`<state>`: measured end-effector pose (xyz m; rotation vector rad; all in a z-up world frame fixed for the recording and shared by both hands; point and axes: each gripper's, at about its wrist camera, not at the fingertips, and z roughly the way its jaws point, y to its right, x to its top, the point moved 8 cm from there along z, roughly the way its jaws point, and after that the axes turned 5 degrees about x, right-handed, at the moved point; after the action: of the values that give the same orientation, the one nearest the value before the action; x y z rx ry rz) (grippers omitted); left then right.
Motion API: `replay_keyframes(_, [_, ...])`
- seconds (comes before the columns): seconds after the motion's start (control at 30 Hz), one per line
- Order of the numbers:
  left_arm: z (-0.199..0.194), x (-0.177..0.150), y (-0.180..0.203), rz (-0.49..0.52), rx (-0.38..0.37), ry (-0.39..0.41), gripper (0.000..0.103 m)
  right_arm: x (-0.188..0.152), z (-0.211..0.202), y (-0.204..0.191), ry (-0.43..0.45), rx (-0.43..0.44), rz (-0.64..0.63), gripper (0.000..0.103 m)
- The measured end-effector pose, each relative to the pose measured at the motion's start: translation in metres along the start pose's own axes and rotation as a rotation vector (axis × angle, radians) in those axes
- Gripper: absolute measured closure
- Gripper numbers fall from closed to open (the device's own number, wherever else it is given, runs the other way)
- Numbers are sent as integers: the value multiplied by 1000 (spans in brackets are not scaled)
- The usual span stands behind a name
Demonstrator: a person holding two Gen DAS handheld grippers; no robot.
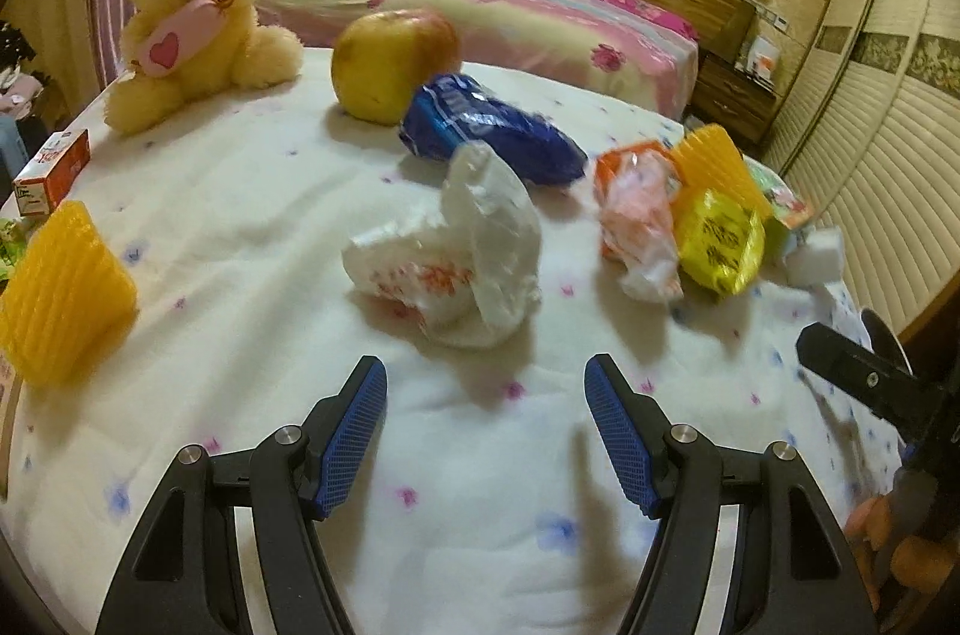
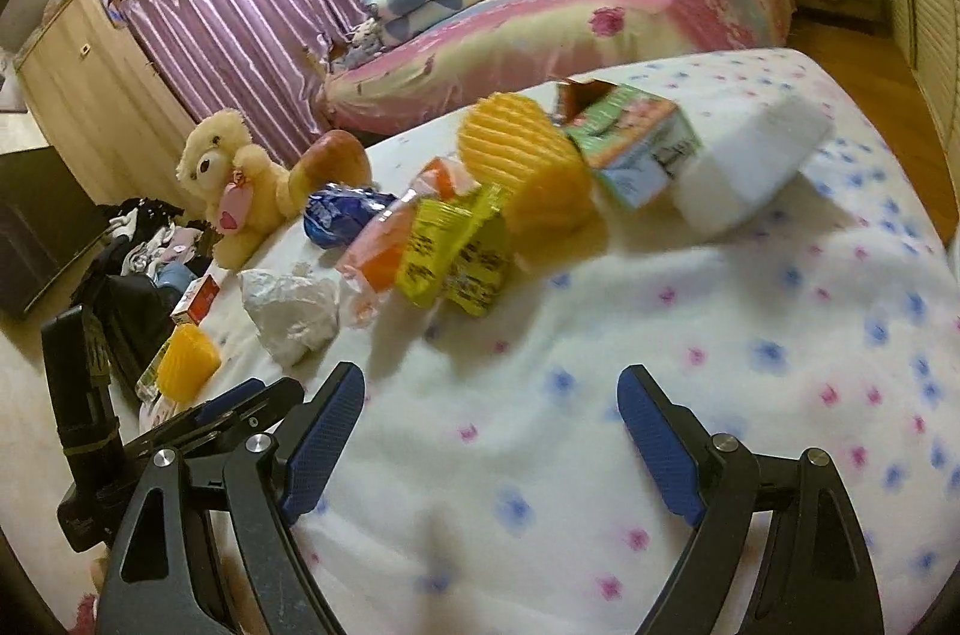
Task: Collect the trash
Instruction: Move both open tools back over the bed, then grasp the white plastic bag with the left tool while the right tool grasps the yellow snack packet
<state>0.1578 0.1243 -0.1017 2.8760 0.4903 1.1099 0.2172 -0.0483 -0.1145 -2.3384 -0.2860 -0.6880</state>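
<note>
A flowered white bedsheet point(image 1: 252, 227) carries a teddy bear point(image 1: 192, 11), apple point(image 1: 390, 62), wrappers point(image 1: 474, 251) and yellow foam nets point(image 1: 63, 299).

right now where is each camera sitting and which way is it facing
Left wrist: on the left gripper, angled down over the flowered bedspread, facing the white plastic bag; its open blue-padded fingers show, the right gripper at the edge.
Right wrist: on the right gripper, facing the yellow wrapper; its open fingers and the left gripper show.
Shared: teddy bear, apple, blue wrapper, white bag.
</note>
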Motion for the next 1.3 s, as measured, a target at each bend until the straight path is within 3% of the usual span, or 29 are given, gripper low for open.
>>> replay_keyframes(0.3, [15,24,-1,7,14,51,36,22,25,-10,22,12,7,16])
replay_keyframes(0.33, [18,25,0,7,13,48,38,25,28,-10,26,12,10,16])
replay_keyframes(0.37, [20,25,0,8,10,46,48,26,31,-11,29,15,12,18])
replay_keyframes(0.43, [25,23,2,14,-13,31,63,29,38,-11,31,20,15,29])
replay_keyframes(0.5, [24,23,5,32,-19,39,68,29,45,-11,16,12,10,58])
replay_keyframes(0.53, [24,23,7,41,-20,42,72,28,48,-11,7,15,9,67])
replay_keyframes(0.57, [24,22,9,51,-24,42,77,26,49,-11,-2,22,9,86])
replay_keyframes(0.6, [24,20,9,55,-27,41,80,24,50,-11,-7,29,8,94])
replay_keyframes(0.7, [19,15,12,58,-35,40,84,21,41,-12,6,31,-9,94])
replay_keyframes(0.77, [14,9,15,53,-54,38,94,19,33,-10,12,30,-12,94])
replay_keyframes(1.3, [-18,-19,83,145,-222,25,95,-10,-53,26,82,-26,9,94])
